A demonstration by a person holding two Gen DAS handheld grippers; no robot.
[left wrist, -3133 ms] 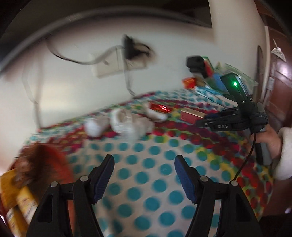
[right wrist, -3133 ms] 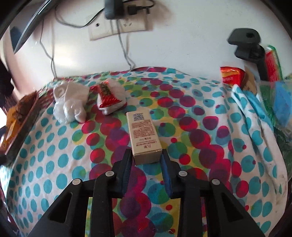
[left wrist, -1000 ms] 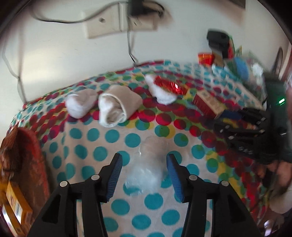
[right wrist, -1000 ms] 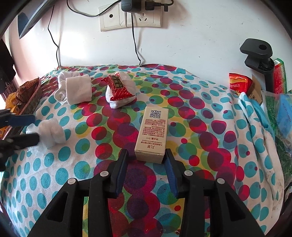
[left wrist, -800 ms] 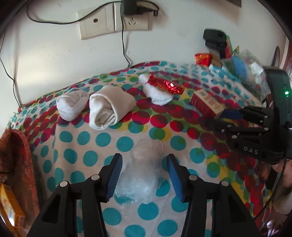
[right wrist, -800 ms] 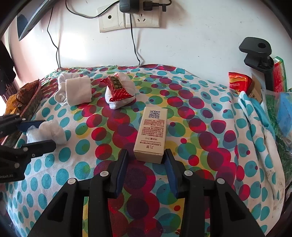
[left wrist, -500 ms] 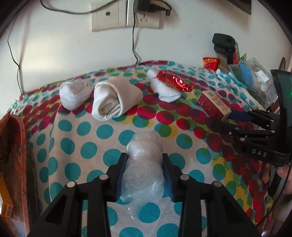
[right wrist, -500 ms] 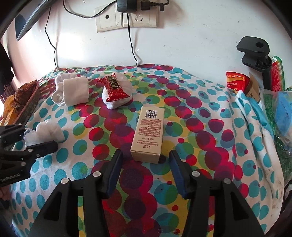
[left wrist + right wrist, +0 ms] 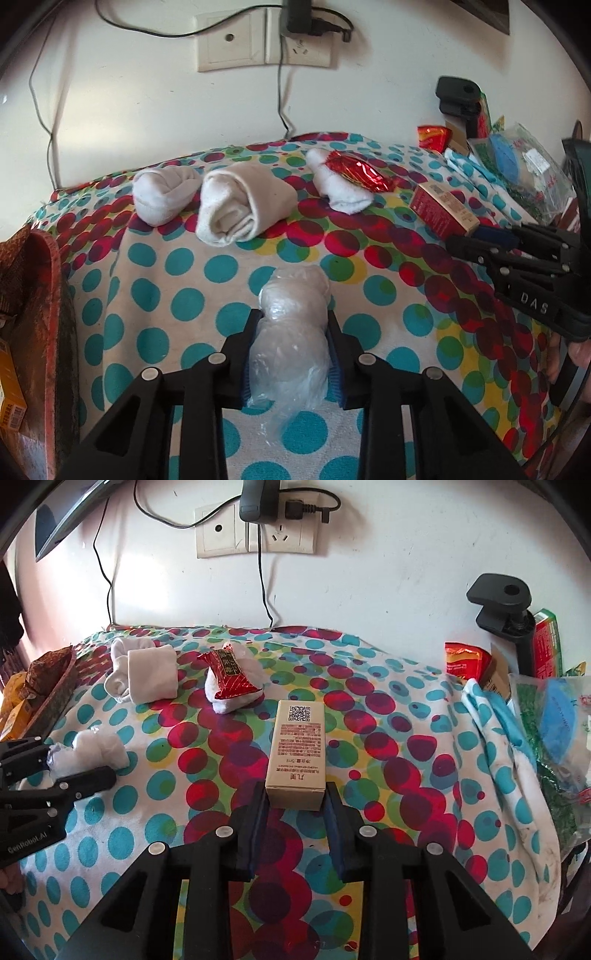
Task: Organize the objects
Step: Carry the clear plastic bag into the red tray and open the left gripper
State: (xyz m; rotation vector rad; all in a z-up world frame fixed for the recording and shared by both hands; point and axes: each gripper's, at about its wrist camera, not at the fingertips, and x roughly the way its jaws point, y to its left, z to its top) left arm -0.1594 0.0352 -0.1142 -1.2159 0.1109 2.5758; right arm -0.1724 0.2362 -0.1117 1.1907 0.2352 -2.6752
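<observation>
On the polka-dot cloth (image 9: 159,258), our left gripper (image 9: 291,345) clamps the plastic-wrapped bundle (image 9: 291,325) near us, our right gripper (image 9: 295,808) straddles the beige box (image 9: 297,753) unclamped; slick wrap could slip out.

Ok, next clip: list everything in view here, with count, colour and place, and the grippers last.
plastic-wrapped bundle: 1, clear over white, between left fingers
box: 1, beige, near end between right fingers
rolled socks: 3, white, rear of cloth
snack packet: 1, red foil, atop rightmost sock
tablecloth: 1, polka-dot, under everything
wall sockets: 2 plates, white, wall, charger plugged in
clamp: 1, black, right rear
left gripper: closed on bundle
right gripper: box grip uncertain
</observation>
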